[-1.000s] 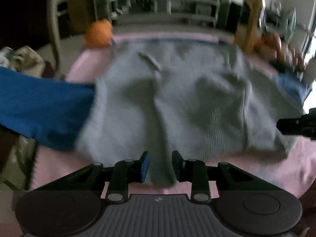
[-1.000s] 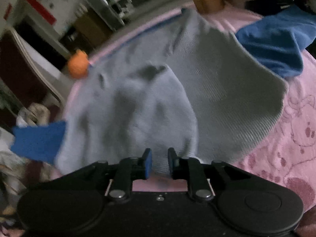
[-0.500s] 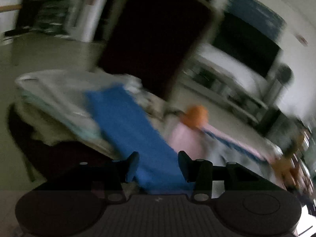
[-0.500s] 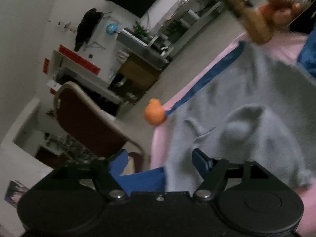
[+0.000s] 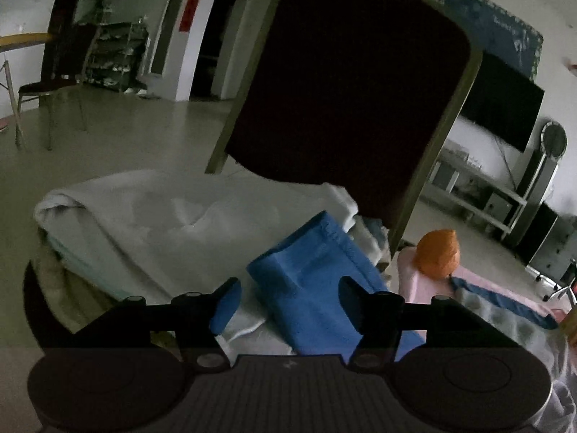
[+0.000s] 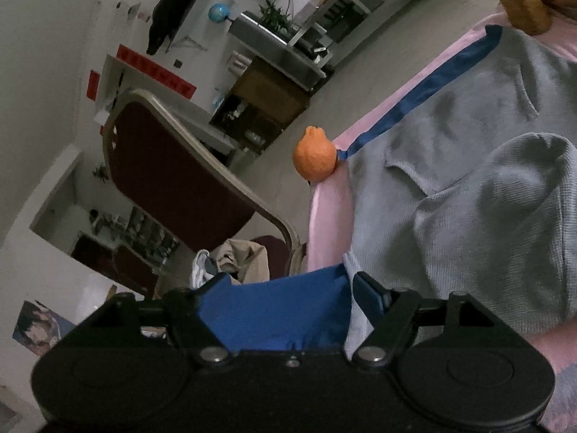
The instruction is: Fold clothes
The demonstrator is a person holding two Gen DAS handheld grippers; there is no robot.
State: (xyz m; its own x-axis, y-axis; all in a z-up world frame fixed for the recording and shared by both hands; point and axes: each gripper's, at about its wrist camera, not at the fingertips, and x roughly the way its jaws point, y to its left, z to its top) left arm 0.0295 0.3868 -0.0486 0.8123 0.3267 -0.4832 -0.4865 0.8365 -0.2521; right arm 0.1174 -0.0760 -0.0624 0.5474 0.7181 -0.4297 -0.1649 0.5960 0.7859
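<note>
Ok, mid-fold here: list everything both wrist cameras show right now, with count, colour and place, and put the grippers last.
grey sweater: one, grey with blue trim, spread on the pink cover.
blue sleeve: one, blue, hanging off the sweater's side towards the chair, lying between both grippers' fingers.
pink cover: one, pink, under the sweater.
orange toy: one, orange, at the cover's corner.
chair: one, dark red with pale frame, beside the cover.
pile of laundry: one, mostly white, on the chair seat.
left gripper: black, blue fingers, open, has just been opening.
right gripper: black, blue fingers, open.
</note>
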